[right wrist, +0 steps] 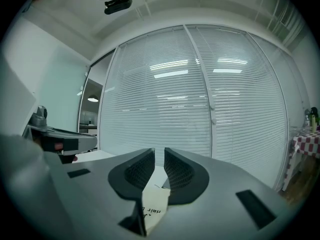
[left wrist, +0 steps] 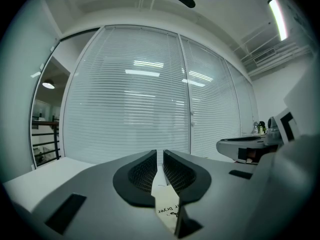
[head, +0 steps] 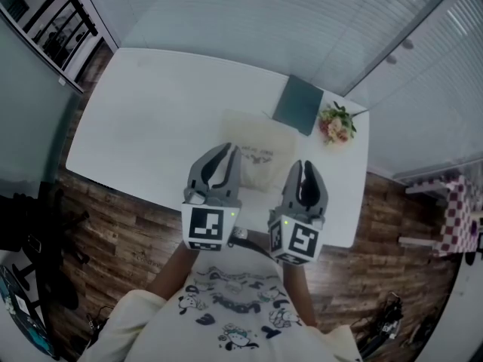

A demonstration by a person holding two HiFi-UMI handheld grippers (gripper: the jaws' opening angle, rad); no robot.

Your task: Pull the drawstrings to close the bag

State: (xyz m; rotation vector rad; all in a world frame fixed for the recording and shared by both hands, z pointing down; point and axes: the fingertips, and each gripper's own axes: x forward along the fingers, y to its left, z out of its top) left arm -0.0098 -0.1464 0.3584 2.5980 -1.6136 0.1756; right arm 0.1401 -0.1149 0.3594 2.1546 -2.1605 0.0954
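Bordering bag (head: 256,143) leftward, bare table (head: 151,123)

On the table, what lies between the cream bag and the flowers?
In the head view, the near corner of a dark green notebook lies between the bag and the flowers.

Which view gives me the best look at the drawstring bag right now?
The head view: nearly the whole bag shows, lying flat on the white table. The left gripper view shows only a printed sliver of it low between its fingers; the right gripper view likewise.
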